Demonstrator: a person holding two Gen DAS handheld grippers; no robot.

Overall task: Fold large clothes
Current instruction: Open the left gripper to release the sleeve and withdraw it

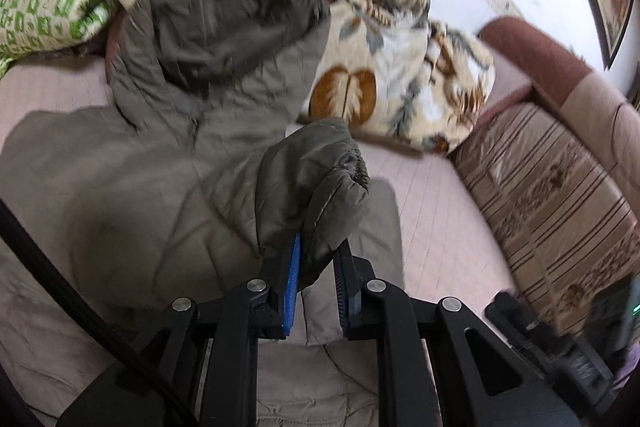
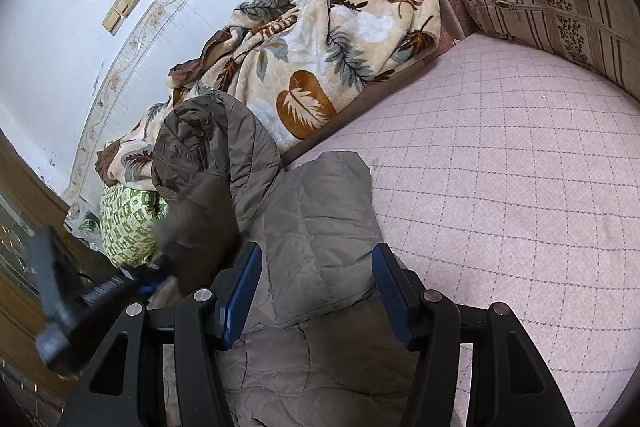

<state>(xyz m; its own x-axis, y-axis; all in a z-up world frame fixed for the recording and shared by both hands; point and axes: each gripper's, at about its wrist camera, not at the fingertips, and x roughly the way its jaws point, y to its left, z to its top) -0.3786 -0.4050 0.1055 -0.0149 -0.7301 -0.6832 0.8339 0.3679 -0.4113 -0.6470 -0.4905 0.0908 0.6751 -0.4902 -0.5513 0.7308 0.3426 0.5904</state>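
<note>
An olive-grey quilted hooded jacket (image 1: 160,179) lies on the pink quilted bed cover (image 1: 432,211), hood (image 1: 236,19) towards the wall. My left gripper (image 1: 318,251) is shut on the jacket's sleeve cuff (image 1: 320,171) and holds it lifted over the jacket body. In the right wrist view the jacket (image 2: 316,227) lies with one sleeve folded over its front. My right gripper (image 2: 316,267) is open and empty, just above that folded part. The left gripper shows blurred at the left of that view (image 2: 120,287), with dark sleeve cloth above it.
A rumpled leaf-patterned blanket (image 1: 400,59) lies behind the jacket against the white wall. A green-and-white pillow (image 1: 48,7) is at the far left. A striped brown cushion (image 1: 552,195) stands at the right. Pink cover (image 2: 500,167) spreads right of the jacket.
</note>
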